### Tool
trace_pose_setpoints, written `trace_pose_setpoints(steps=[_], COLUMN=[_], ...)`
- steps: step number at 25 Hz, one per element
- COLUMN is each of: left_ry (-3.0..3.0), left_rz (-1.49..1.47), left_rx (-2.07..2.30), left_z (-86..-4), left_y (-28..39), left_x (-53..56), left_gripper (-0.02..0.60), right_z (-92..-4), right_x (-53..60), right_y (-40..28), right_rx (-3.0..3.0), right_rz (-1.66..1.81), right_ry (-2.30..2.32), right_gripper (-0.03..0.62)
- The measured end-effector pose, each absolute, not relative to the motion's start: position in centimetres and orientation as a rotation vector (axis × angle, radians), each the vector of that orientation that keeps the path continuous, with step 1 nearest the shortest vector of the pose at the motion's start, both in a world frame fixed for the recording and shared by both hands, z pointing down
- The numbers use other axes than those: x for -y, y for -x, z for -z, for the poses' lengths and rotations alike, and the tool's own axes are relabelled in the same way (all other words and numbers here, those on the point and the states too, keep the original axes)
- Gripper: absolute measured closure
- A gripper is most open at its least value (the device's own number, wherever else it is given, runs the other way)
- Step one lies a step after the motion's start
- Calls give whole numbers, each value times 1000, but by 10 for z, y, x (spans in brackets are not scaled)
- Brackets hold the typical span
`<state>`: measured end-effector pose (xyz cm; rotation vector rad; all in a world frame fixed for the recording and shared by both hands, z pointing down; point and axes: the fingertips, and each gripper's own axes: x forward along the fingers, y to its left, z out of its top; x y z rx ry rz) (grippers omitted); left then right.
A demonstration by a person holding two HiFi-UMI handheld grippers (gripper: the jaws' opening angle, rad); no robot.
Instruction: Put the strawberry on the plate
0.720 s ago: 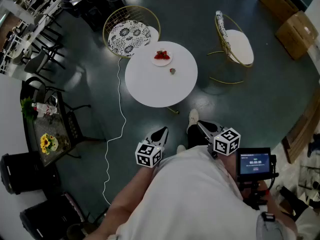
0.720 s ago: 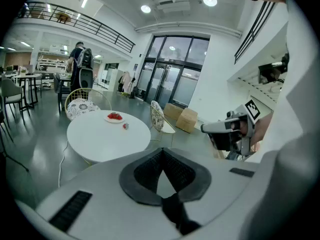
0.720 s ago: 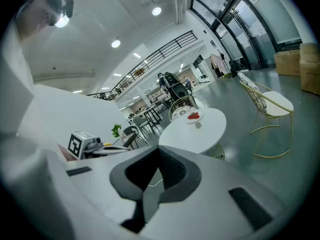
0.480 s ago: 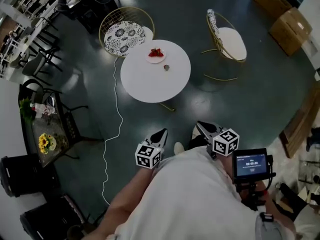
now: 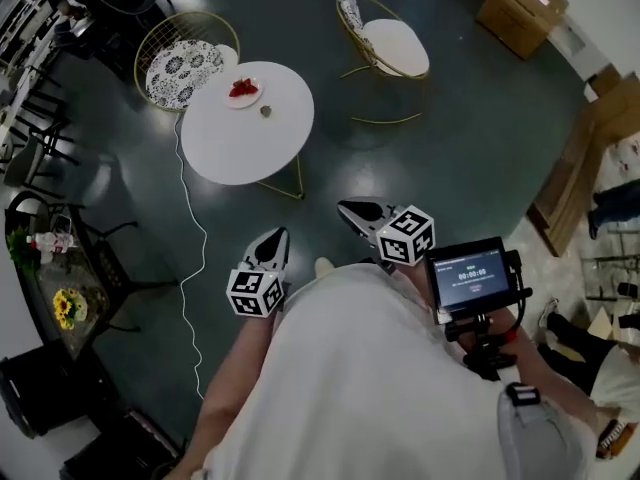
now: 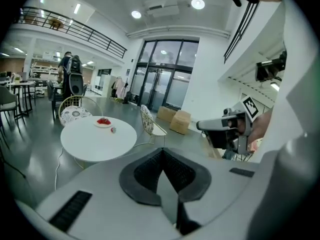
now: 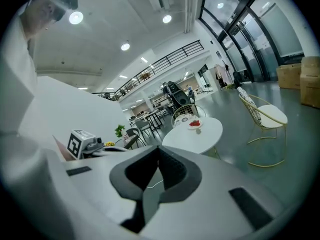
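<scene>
- Loose strawberry [image 5: 266, 111] on white round table [image 5: 240, 153], upper left of head view. Just beside plate [image 5: 254, 98], not on it. Plate already holds red fruit.
- Left gripper [image 5: 272, 243]: jaws pressed together, nothing between.
- Right gripper [image 5: 352, 209]: jaws likewise together, empty.
- Both tools at frame centre, close to body, well apart from table.
- Key relation: strawberry straight up-frame from left gripper, up and left from right gripper; neither clearly nearer.
- Berry too small to tell long axis.
- Judgement: close in on table, open jaws before grasp.
</scene>
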<state>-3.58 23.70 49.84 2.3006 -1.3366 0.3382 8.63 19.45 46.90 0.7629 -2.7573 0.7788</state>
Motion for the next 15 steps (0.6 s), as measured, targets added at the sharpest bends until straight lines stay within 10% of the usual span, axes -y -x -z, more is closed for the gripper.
trace_pose_setpoints(steps=[15], left_ry=[-2293], left_rz=[-361], left_rx=[1302], left_z=[-491], left_y=[-41], left_x=[-270], left_gripper=[575], right_z=[-459], right_x=[-226], right_y=[-161], right_rx=[2733], right_rz=[-815], right_ry=[-815], right_gripper=[586])
